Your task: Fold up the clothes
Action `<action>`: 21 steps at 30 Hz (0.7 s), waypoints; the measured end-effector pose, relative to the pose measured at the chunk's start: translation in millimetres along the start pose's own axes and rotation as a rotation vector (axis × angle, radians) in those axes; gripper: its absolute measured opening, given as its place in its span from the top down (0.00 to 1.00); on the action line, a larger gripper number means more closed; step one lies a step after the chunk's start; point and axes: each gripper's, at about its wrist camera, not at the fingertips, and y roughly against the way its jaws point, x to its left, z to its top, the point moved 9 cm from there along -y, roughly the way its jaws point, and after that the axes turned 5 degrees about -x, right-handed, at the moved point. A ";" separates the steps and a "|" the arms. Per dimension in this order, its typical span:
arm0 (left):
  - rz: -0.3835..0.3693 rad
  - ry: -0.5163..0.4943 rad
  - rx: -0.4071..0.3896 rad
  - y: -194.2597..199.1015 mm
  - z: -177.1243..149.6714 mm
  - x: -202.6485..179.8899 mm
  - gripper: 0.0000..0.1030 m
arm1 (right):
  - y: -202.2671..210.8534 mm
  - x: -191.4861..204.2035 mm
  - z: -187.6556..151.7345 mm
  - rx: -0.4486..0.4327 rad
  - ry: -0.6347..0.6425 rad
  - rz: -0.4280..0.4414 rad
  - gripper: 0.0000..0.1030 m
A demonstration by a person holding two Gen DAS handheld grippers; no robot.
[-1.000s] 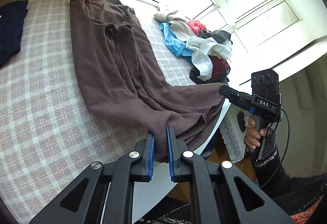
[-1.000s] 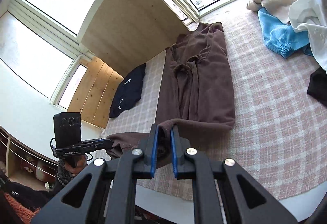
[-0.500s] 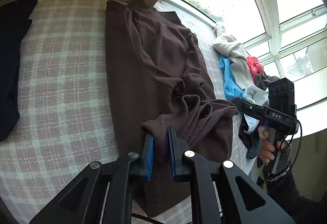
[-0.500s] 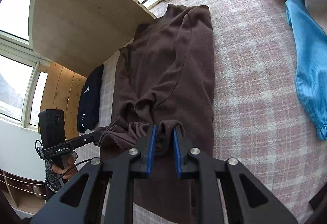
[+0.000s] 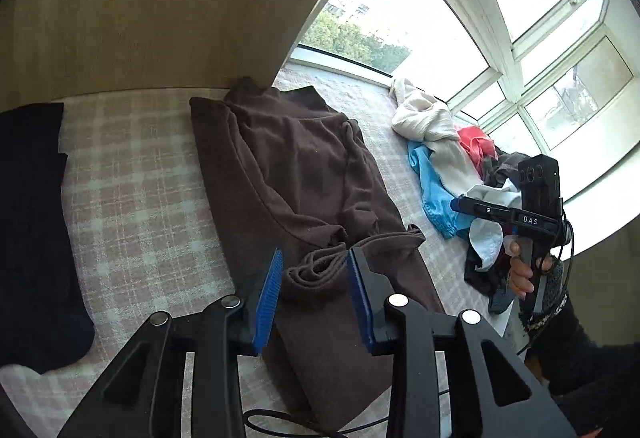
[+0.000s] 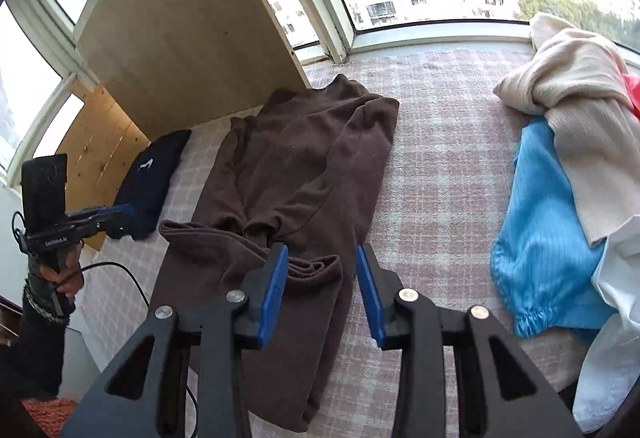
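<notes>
Legible markings on the handheld grippers

We read "DAS" on the right gripper (image 5: 456, 204) body; the left gripper (image 6: 130, 212) label stays blurred.

- Left wrist cam looking down close over its tongs (image 5: 314, 294), facing the window.
- Right wrist cam doing likewise.
- Both sharing the brown garment (image 5: 296, 174) (image 6: 304, 158), each catching the other's tongs.

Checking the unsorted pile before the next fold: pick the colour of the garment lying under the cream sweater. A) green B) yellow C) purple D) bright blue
D: in the right wrist view the bright blue garment lies partly under the cream sweater.
</notes>
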 end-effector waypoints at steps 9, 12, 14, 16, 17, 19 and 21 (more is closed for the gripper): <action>0.090 -0.177 0.091 -71.0 -18.0 -9.6 0.88 | -77.9 -25.3 -17.4 0.135 0.011 -0.108 0.96; 0.104 0.013 0.075 -69.6 -8.5 30.4 0.98 | -45.4 -46.7 -2.3 0.054 -0.066 -0.140 0.91; 0.121 -0.024 0.026 -49.8 -5.1 28.9 0.91 | -27.9 -34.9 -4.3 0.032 -0.043 -0.101 0.88; 0.122 -0.086 -0.008 -32.9 -5.2 20.4 0.85 | -28.9 -13.2 -12.6 0.045 -0.016 -0.033 0.84; 0.084 -0.105 -0.005 -32.8 -9.0 12.3 0.82 | -34.7 -3.2 -18.3 0.060 0.003 -0.011 0.80; 0.046 -0.124 0.031 -45.0 -19.6 5.4 0.69 | -59.2 4.7 -32.9 0.122 0.040 -0.015 0.73; 0.094 -0.105 0.099 -71.0 -33.1 18.7 0.72 | -75.5 2.5 -38.9 0.175 0.056 -0.031 0.73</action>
